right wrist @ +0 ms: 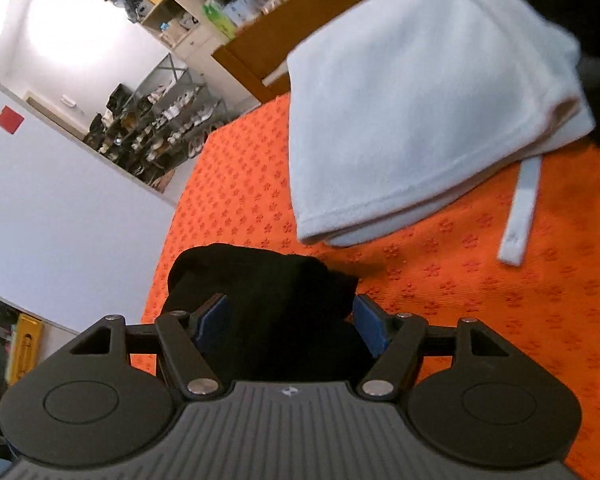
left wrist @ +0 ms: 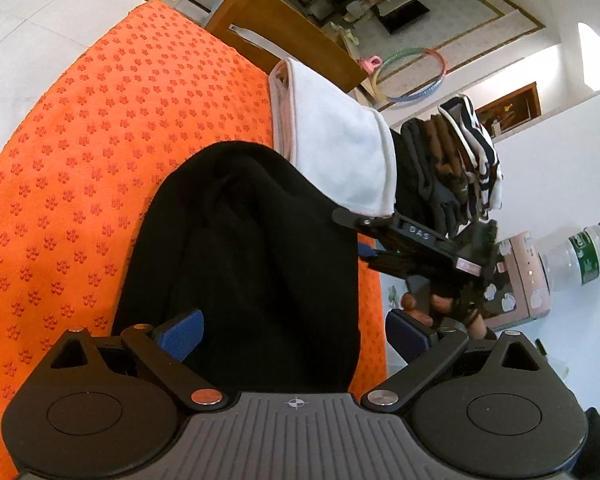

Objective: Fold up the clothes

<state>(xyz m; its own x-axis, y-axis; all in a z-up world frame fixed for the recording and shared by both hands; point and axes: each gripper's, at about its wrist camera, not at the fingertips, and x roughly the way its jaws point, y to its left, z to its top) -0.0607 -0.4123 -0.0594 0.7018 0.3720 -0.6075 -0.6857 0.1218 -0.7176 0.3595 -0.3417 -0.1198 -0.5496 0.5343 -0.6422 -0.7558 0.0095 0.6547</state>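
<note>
I'm seeing both jaws gaping wide — left gripper and right gripper each straddling the black garment, gripping nothing, on the orange-covered bench.

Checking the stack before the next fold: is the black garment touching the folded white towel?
Touching. In the left wrist view the black garment runs up against the folded white towel, whose near corner overlaps the black fabric with no orange mat between.

The letters "DAS" stood in pale print on the black right tongs, seen from the left wrist view.
</note>
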